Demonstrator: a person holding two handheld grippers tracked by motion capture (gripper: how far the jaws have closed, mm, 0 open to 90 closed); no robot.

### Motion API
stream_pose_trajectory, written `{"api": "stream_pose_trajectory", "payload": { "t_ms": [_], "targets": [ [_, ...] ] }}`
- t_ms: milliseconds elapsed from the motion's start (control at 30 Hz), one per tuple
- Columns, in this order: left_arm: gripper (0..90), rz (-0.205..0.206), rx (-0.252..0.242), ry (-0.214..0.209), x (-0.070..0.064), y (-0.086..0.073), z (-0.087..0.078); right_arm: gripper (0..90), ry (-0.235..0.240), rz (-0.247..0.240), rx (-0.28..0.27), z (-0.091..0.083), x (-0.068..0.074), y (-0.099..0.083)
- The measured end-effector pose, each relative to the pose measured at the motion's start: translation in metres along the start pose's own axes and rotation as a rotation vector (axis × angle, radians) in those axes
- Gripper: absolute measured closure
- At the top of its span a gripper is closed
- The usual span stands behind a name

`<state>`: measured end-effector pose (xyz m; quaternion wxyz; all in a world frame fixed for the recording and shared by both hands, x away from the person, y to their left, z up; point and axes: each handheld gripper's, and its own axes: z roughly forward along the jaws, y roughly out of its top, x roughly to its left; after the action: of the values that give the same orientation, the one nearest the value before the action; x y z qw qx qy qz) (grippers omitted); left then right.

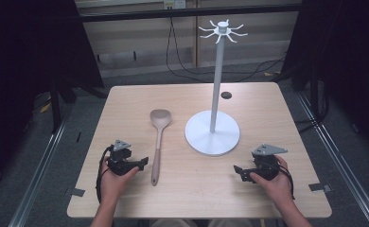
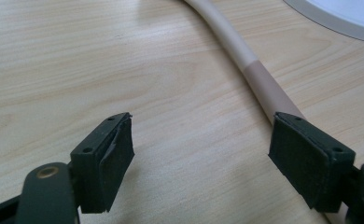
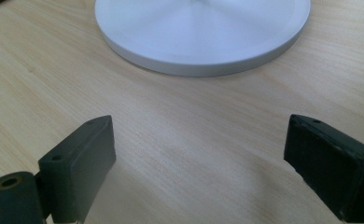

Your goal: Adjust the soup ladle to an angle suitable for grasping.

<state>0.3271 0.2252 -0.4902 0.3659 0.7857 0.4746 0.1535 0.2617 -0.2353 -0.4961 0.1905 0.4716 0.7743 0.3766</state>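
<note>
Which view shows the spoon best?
The high view: the whole spoon lies flat on the table, bowl far, handle near, beside the left gripper. The left gripper view catches part of its handle by one jaw. The right gripper view faces the stand.

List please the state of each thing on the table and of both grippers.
Spatula: lying flat on the table, not held.
Stand: upright, hooks at the top bare.
Left gripper: open, jaws wide, one jaw beside the spatula handle.
Right gripper: open, holding nothing, facing the stand's base.
</note>
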Motion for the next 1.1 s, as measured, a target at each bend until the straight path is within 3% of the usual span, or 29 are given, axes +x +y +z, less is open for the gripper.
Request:
{"api": "stream_pose_trajectory", "payload": {
  "t_ms": [333, 867, 1000, 1100],
  "targets": [
    [21.5, 0.024, 0.003, -0.008, -0.004, 0.002, 0.000, 8.7, -0.002, -0.006, -0.003, 0.000, 0.000, 0.001],
    [23.9, 0.045, 0.006, -0.081, -0.023, 0.007, 0.005, 8.7, 0.004, -0.010, -0.004, 0.001, 0.000, 0.001],
    [26.2, 0.058, 0.017, -0.103, -0.026, 0.007, 0.007, 8.7, 0.006, -0.008, -0.002, 0.001, 0.000, 0.001],
    [34.7, 0.080, 0.024, -0.105, -0.030, 0.007, 0.008, 8.7, 0.007, -0.009, -0.002, 0.001, 0.001, 0.001]
  ]
}}
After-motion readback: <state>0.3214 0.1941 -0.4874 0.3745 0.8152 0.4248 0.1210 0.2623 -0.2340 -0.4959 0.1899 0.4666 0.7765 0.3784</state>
